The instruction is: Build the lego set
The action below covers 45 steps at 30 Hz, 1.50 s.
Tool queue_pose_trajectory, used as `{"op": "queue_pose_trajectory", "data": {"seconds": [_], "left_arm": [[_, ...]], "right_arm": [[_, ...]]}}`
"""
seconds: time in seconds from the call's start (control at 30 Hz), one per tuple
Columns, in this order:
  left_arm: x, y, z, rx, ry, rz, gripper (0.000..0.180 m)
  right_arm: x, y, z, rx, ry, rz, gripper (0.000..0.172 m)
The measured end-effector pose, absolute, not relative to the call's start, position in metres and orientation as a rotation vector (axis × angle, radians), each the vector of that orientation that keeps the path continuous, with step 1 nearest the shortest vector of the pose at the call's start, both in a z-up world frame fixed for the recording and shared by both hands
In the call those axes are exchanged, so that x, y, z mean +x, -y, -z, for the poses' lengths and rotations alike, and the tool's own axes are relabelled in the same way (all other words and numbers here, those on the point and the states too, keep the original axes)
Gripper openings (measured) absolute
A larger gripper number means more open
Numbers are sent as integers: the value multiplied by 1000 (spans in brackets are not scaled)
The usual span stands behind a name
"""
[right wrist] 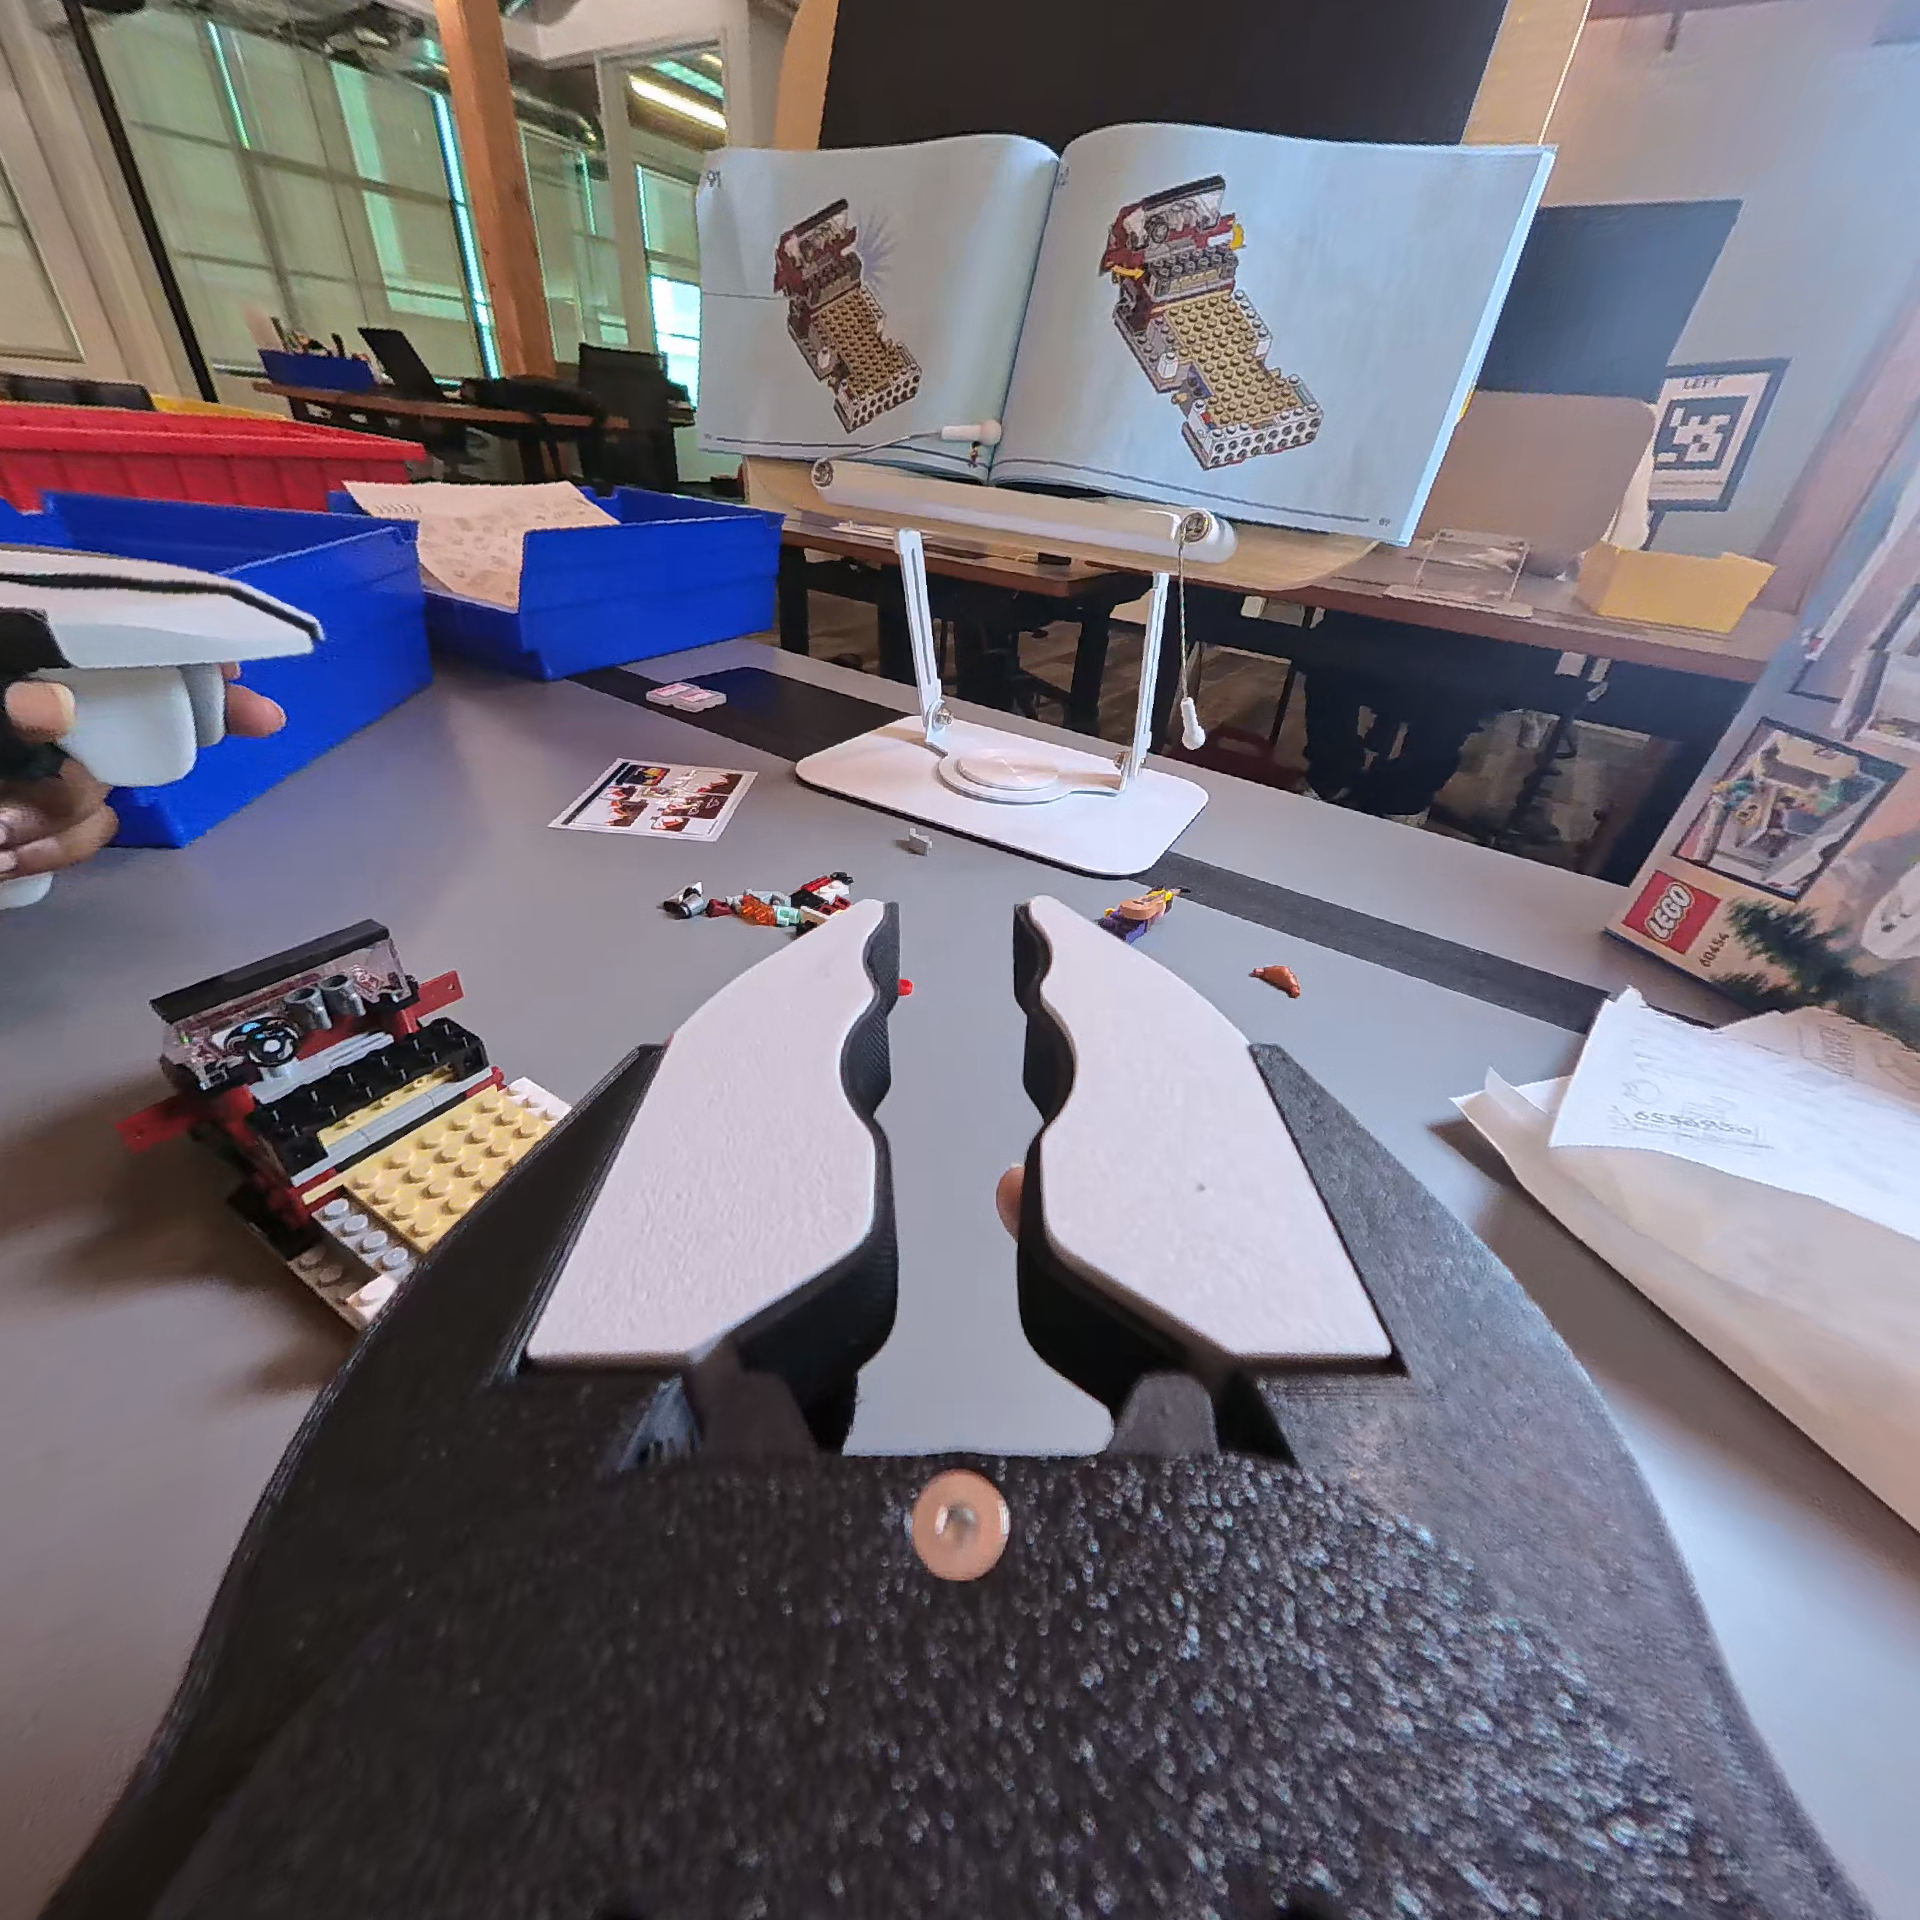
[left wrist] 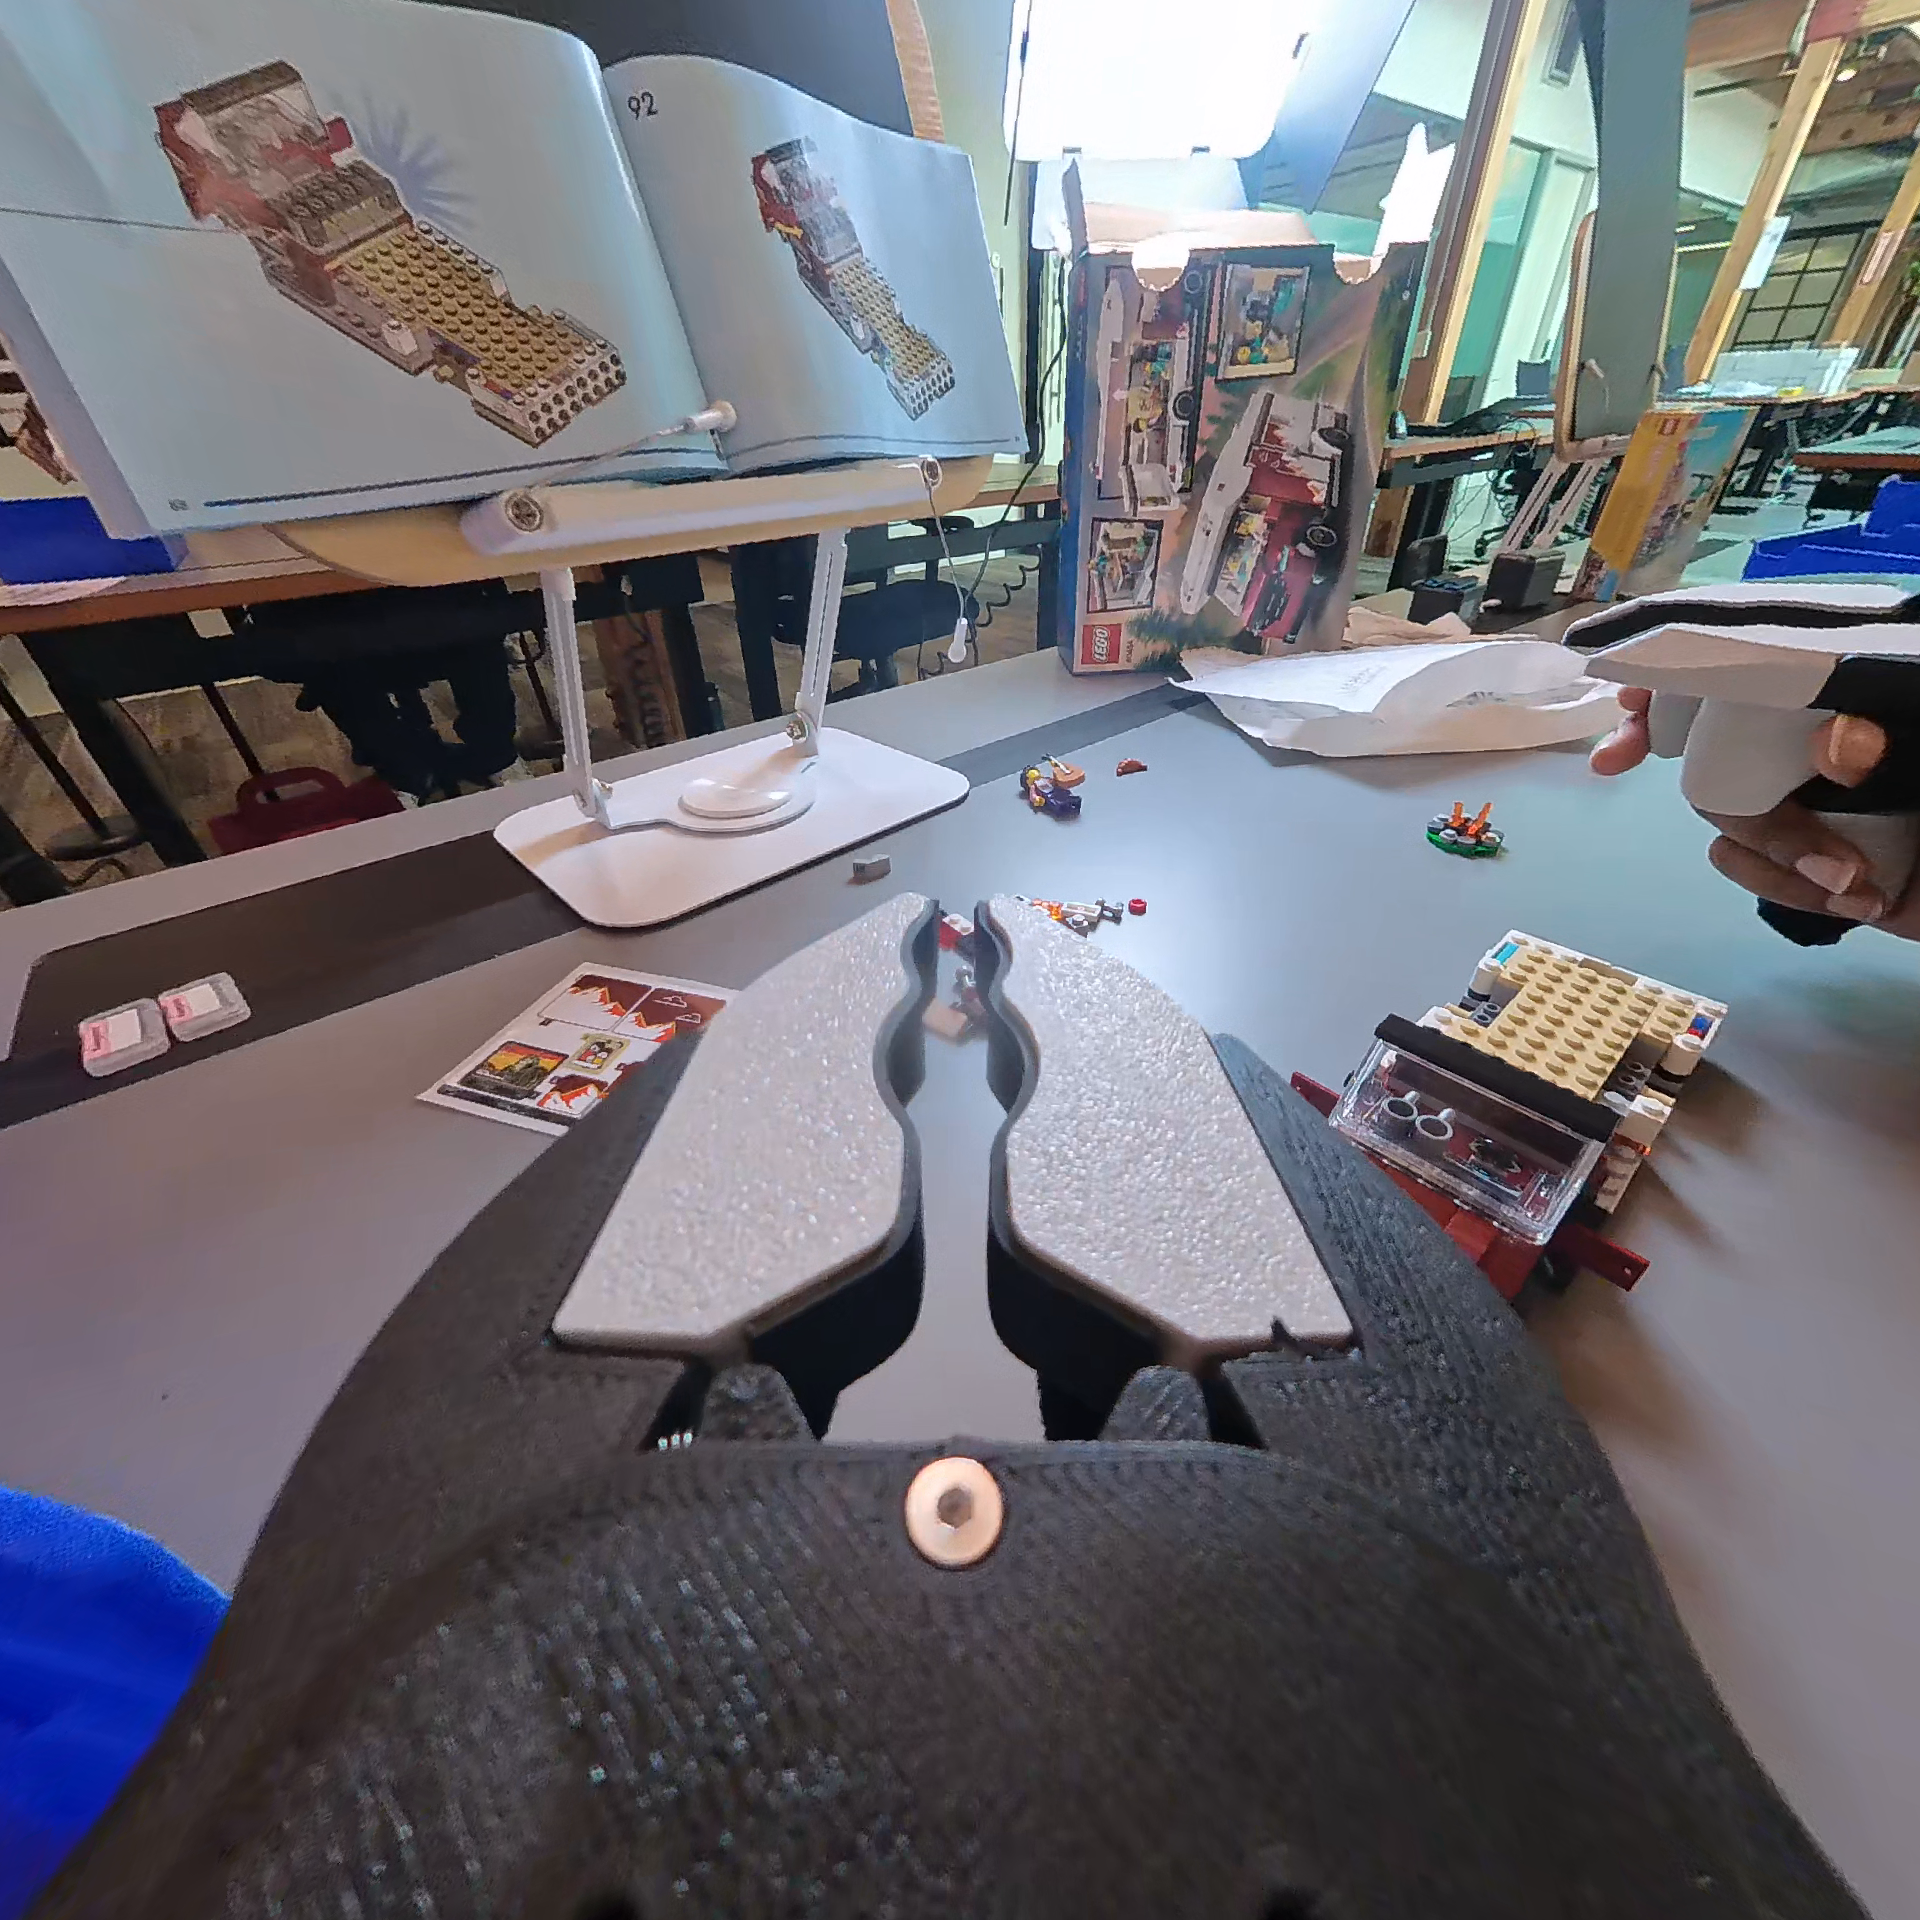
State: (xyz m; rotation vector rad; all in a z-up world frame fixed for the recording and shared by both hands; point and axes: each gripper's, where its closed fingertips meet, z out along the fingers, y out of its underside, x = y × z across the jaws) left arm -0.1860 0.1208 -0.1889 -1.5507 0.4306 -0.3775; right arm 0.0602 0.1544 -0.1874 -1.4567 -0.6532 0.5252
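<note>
**Left wrist view: narrow gap over the loose bricks**

Left wrist view has the left gripper (left wrist: 958, 914) low over the grey table (left wrist: 312, 1299), its jaws a slim crack apart and gripping nothing — the small brick pile (left wrist: 1081, 910) lies right at the tips, some bits showing through the gap, the pile stretching off to the right. The half-built model (left wrist: 1507, 1081) sits near right, well clear.

Over in the right wrist view, the right gripper (right wrist: 954, 914) stands wider open and empty; that same pile is just left of its left tip, so the left gripper is the closer one. Only this view shows the blue bins (right wrist: 582, 582) at far left — and the minifigure (right wrist: 1138, 909) just beyond the right finger.
</note>
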Motion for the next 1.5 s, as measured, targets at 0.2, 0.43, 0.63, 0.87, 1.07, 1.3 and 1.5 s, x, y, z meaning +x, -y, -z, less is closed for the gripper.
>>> {"op": "queue_pose_trajectory", "data": {"seconds": [0.2, 0.43, 0.63, 0.87, 1.07, 1.3, 1.5], "left_arm": [[-187, -123, 190, -1549, -414, 382, 0], [-188, -126, 195, -1571, -417, 381, 0], [-188, -127, 195, -1570, -418, 380, 0], [-191, -129, 198, -1578, -413, 384, 0], [-192, -133, 207, -1603, -417, 402, 0], [-189, -135, 215, -1628, -436, 429, 0], [-186, -132, 215, -1623, -459, 431, 0]], "right_arm": [[50, -172, 182, -1434, 667, -504, 21], [20, -203, 154, -1344, 701, -498, 21], [-5, -235, 122, -1279, 685, -501, 20], [-38, -279, 86, -1217, 654, -521, 19], [-61, -318, 67, -1184, 652, -499, 18], [-85, -359, 64, -1211, 681, -486, 18], [-102, -375, 62, -1228, 704, -478, 18]]}}
